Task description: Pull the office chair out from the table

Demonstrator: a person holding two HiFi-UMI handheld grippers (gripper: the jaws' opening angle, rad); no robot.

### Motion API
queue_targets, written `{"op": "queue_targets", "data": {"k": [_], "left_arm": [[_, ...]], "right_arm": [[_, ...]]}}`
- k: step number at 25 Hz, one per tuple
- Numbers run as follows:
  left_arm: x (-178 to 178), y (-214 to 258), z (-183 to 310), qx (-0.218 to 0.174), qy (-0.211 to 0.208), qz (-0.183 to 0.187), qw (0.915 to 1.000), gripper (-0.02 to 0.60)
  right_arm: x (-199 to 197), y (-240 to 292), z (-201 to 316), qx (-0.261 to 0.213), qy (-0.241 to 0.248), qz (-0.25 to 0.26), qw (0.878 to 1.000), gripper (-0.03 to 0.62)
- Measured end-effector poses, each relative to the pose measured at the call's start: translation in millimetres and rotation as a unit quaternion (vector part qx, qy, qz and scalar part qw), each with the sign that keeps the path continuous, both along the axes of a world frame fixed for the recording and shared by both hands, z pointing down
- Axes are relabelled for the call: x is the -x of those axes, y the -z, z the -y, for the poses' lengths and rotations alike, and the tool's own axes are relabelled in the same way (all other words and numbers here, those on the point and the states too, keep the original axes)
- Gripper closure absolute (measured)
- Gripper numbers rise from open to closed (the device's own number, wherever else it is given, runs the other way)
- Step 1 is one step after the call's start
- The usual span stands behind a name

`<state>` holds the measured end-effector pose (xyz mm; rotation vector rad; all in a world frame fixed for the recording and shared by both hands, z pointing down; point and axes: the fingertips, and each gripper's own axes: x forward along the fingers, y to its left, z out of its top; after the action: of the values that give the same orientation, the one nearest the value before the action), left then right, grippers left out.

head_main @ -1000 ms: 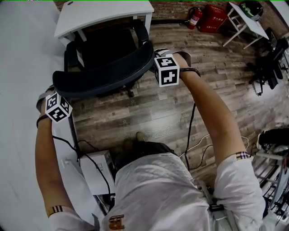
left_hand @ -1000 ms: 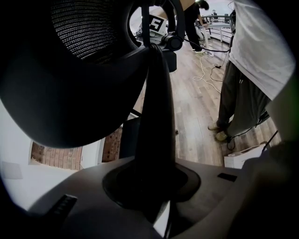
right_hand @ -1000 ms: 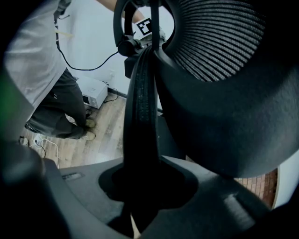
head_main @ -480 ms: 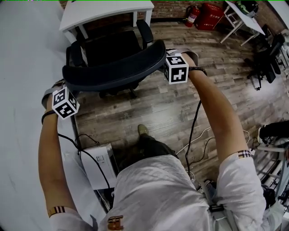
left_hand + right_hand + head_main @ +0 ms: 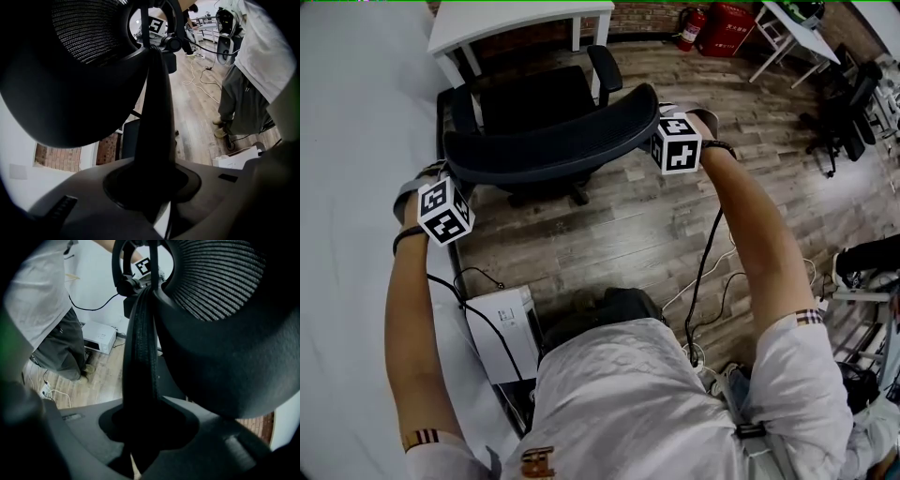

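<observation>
The left gripper (image 5: pixel 448 176) is clenched on one end of the curved top rim of the black mesh-backed office chair (image 5: pixel 548 141), and the right gripper (image 5: pixel 654 127) is clenched on the other end. Each gripper view shows that dark rim (image 5: pixel 154 117) running straight out from between the jaws, with the woven mesh of the backrest (image 5: pixel 215 277) bulging close beside them. At the far end of the rim, each view shows the other gripper's marker cube (image 5: pixel 157 26). The chair's padded black seat (image 5: pixel 534 94) and armrests lie beyond the jaws, on the side away from the person. Their far edge is near the white rectangular table (image 5: pixel 516 19), which stands against a brick wall. The chair rests on a grey-brown wooden plank floor (image 5: pixel 628 225). Behind the left jaws, near the person's feet, a white box-shaped device (image 5: pixel 502 328) with black cables sits on the floor.
</observation>
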<state>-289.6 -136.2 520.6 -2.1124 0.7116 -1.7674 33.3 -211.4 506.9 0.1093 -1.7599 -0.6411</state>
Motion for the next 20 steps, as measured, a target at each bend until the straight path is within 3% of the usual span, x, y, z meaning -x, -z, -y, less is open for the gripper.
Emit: {"op": "queue_targets", "data": {"k": [20], "left_arm": [[-33.6,2.1,-105.0,0.003,0.008,0.002,1.0000,0.499]], "right_arm": [[-31.9,-7.5,-109.3,0.016,0.017,0.005,1.000,0.491]]}}
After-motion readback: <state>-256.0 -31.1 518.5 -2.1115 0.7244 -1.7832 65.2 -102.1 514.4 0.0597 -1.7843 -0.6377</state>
